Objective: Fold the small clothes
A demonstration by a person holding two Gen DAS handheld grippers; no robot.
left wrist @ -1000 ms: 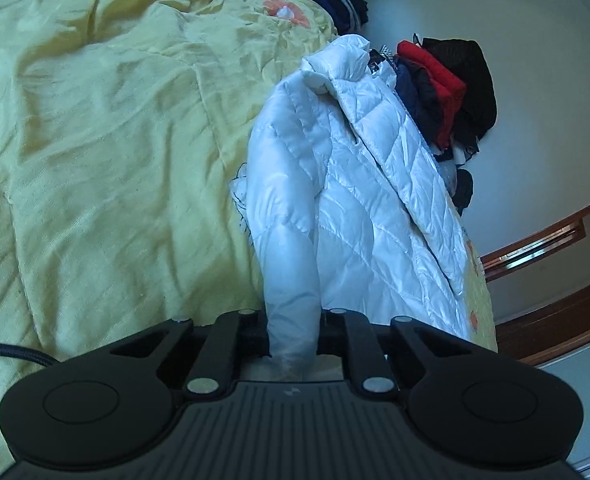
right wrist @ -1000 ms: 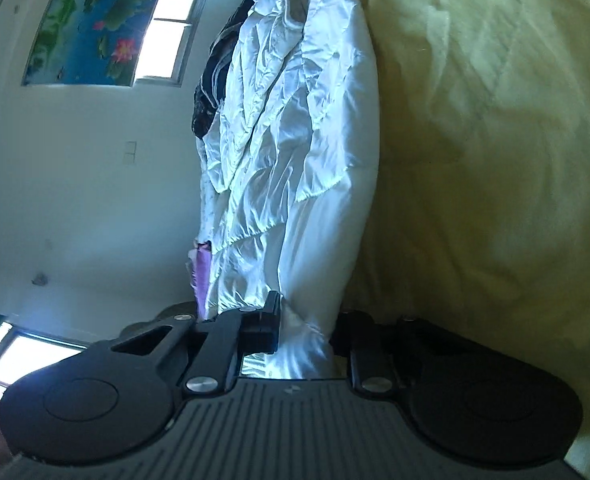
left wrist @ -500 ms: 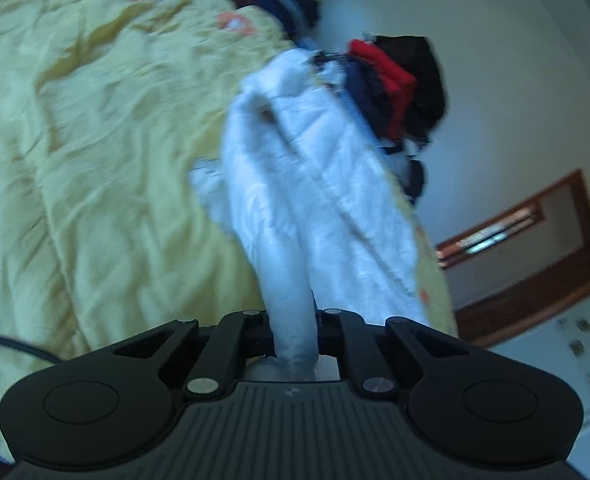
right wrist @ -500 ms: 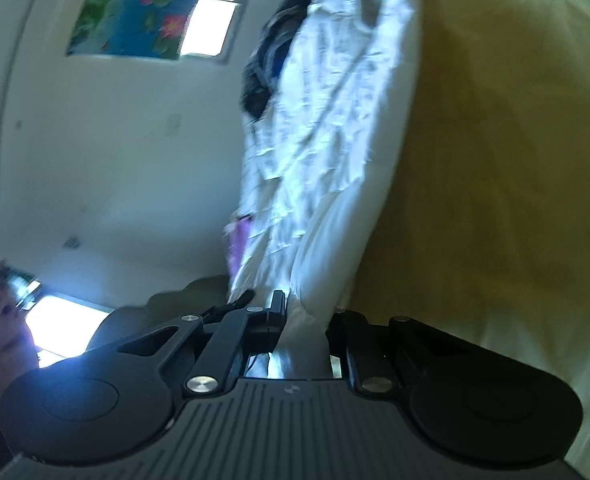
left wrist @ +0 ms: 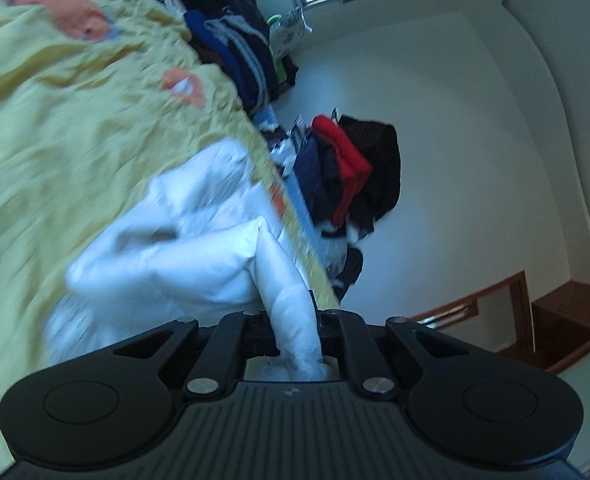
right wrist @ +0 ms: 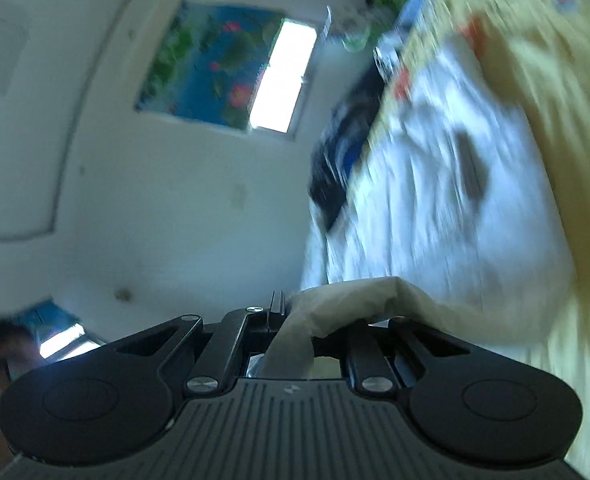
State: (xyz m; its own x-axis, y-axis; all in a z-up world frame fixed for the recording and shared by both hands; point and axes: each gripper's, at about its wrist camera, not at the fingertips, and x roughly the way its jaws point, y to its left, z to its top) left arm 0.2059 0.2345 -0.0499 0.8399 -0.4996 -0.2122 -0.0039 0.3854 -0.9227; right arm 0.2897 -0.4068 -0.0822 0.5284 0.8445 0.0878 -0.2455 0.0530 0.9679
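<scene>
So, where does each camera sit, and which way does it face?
Left wrist: on the left gripper, looking along it over the white jacket and yellow bedspread toward a clothes pile.
Right wrist: on the right gripper, facing the wall and window; a person's head shows at the lower left.
Shared: jacket, bedspread.

White walls [left wrist: 475, 128]; a bright window [right wrist: 281, 76] beside a floral poster [right wrist: 207, 68]; wooden furniture [left wrist: 551, 320] lower right.
</scene>
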